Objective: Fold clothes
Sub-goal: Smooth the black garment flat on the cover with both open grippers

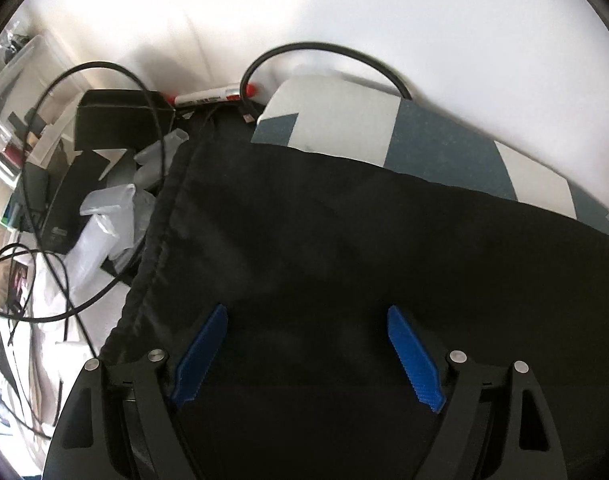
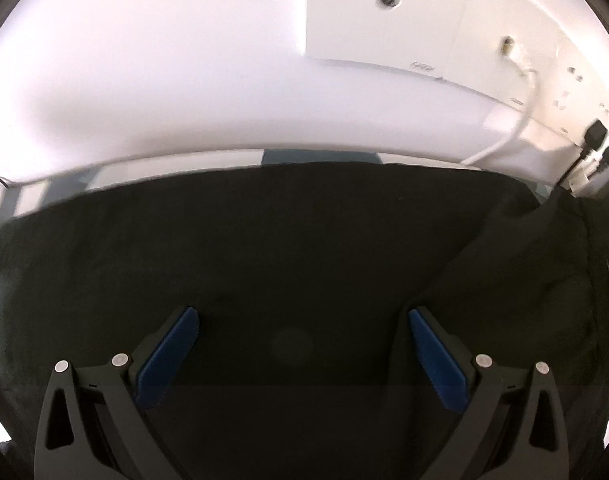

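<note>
My left camera sits on my left gripper and looks steeply down along its blue fingers, close over the black garment, toward the left end of the striped surface and the clutter of cables beyond it. My right camera rides my right gripper, tilted down just as steeply and equally near, facing the white wall behind the far edge. Both views share the black garment, the striped far edge and that wall.
</note>
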Demonstrator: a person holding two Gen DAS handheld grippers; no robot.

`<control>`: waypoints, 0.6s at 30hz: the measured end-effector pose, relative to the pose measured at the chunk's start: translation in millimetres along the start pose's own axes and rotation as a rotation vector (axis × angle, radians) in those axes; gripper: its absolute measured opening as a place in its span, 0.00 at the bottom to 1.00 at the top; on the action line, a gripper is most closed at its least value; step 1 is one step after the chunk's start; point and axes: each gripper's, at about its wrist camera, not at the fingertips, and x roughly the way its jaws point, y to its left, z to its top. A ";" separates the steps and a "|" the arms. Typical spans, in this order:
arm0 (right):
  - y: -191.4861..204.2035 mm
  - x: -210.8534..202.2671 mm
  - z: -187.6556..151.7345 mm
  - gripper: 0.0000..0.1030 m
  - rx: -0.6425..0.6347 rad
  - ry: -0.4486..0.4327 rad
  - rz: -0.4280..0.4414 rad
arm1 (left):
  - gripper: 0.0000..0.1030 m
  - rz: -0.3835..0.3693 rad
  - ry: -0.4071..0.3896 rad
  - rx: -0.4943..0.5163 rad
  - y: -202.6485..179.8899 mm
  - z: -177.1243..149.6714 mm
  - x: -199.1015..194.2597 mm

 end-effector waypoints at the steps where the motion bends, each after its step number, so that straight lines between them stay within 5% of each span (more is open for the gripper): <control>1: -7.1 -18.4 -4.7 1.00 0.013 -0.042 0.010 | 0.81 -0.017 -0.006 0.000 -3.8 -2.3 -5.6; 5: -78.6 -53.9 -28.2 1.00 0.079 -0.117 -0.098 | 0.81 -0.102 -0.018 0.059 -39.4 -20.3 -22.9; 9: -172.0 -41.4 -75.8 1.00 0.299 0.052 -0.206 | 0.81 -0.116 -0.001 0.166 -85.7 -41.0 -21.8; 18: -212.1 -102.3 -203.2 0.99 0.492 0.116 -0.229 | 0.82 -0.119 -0.006 0.191 -102.6 -47.9 -18.1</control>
